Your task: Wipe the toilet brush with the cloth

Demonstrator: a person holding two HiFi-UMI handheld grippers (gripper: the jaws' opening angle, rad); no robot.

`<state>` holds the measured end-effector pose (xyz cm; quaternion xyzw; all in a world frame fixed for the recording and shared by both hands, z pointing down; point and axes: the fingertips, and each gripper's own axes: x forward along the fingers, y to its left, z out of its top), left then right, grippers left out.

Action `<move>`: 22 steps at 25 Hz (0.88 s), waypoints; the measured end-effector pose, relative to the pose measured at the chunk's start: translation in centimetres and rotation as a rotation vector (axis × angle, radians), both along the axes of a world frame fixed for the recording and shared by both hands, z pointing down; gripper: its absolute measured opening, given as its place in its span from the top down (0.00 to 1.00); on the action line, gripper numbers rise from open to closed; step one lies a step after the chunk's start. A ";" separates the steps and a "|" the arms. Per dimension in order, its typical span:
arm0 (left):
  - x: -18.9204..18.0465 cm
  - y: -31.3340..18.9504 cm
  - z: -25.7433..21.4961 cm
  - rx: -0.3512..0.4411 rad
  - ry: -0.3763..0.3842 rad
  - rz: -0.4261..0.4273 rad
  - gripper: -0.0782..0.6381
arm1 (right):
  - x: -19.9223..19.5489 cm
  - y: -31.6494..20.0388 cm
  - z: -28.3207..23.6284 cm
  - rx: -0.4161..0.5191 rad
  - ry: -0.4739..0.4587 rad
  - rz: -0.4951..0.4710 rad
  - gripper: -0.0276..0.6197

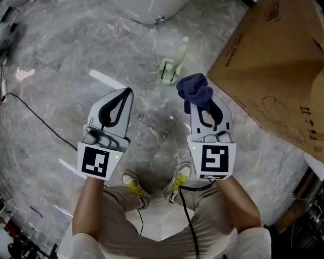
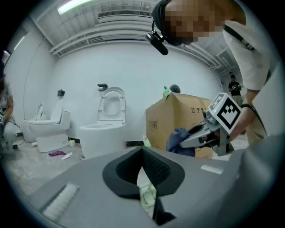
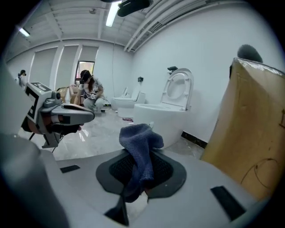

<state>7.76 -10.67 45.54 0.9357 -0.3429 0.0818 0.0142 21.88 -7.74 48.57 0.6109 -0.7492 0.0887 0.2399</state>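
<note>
**Cloth Pinched in Right Tongs as Toilet Brush Lies on Marble Floor**

A dark blue cloth (image 1: 195, 90) is seen pinched in the right gripper (image 1: 202, 98). Its jaws are pressed together on the fabric, which is bunched above the tips and hangs down between the black pads in the right gripper view. The left gripper (image 1: 128, 92) is held beside it, a little apart. Its jaws are closed tip to tip, and nothing is caught between them.

The pale green toilet brush (image 1: 173, 66) is shown lying on the grey marble floor (image 1: 61, 66), ahead of both grippers and touched by neither. It is placed between the white toilet base (image 1: 152, 11) at the top of the head view and the large cardboard box (image 1: 273, 71) at the right. Part of the brush is also glimpsed through the narrow slot behind the left gripper's closed tips in the left gripper view.

Each gripper is carried in a bare hand, and the marker cubes (image 1: 96, 161) are turned up toward the head camera. The person's shoes (image 1: 134, 186) are planted on the floor below them. A black cable (image 1: 35, 117) is trailed across the tiles at the left.

More white toilets (image 3: 176, 104) are lined up along the pale wall in both gripper views. A second person (image 3: 90, 91) is seen crouched far off in the right gripper view.
</note>
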 end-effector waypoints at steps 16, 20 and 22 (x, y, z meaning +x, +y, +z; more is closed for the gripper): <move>1.4 10.0 -19.0 -0.199 -0.035 -0.130 0.89 | 0.7 11.5 -18.3 -0.030 -0.073 0.115 0.85; 2.5 12.3 -25.5 -0.210 -0.038 -0.095 0.89 | 1.3 13.3 -25.1 -0.051 -0.101 0.128 0.85; 3.3 13.1 -27.9 -0.206 -0.028 -0.087 0.89 | 1.7 13.8 -27.7 -0.044 -0.092 0.122 0.85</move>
